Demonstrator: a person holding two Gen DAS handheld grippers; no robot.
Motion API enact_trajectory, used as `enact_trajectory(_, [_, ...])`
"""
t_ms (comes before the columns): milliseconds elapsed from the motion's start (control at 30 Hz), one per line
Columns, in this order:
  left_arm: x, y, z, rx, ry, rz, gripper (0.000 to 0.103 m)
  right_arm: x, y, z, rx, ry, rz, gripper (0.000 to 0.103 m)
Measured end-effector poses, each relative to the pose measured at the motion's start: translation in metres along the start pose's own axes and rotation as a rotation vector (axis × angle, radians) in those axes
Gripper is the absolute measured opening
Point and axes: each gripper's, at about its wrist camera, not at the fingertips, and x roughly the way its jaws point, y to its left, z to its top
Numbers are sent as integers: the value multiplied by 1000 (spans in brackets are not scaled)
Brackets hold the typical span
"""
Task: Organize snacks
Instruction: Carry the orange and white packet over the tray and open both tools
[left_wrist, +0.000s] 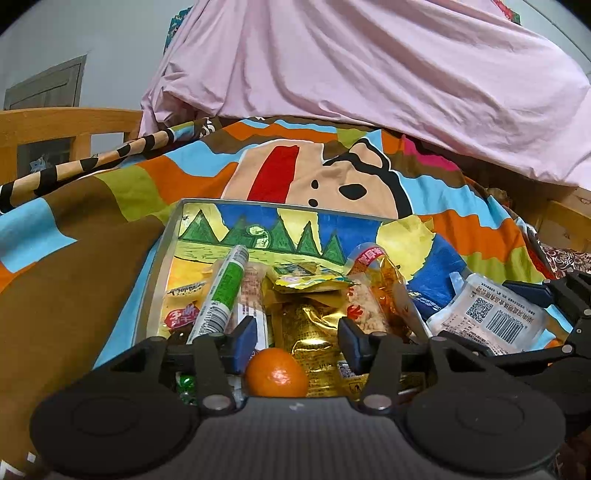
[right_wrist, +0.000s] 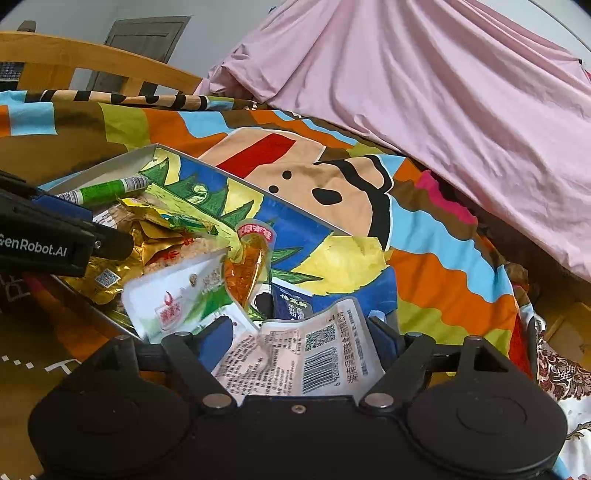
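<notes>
A bright cartoon bedspread (left_wrist: 110, 192) covers the bed, with a rumpled pink sheet (left_wrist: 369, 66) heaped behind it and a wooden bed rail (left_wrist: 55, 122) along the far edge. On the bedspread sits a shallow box (left_wrist: 177, 218) with a painted scene of green trees inside, and most of the snacks are piled in its near end. The left gripper (left_wrist: 297, 338) hangs just over that pile with its fingers spread apart, grasping nothing; a small orange (left_wrist: 277, 373) lies between them, close to the camera, on a gold foil packet (left_wrist: 310, 332). A green-and-white tube (left_wrist: 225, 288) leans across the packets on the left, and a clear orange pouch (left_wrist: 373, 280) stands to the right. The right gripper (right_wrist: 306, 339) sits at the box's right edge, its fingers on either side of a white packet (right_wrist: 325, 354) printed with a barcode and a QR code; whether they are pressing on it I cannot tell
</notes>
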Motion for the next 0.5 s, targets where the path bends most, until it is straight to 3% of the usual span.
enact_trajectory(500, [-5,-2,2,2,-8,4,64,-7,-7,4,23,-39,-23,86])
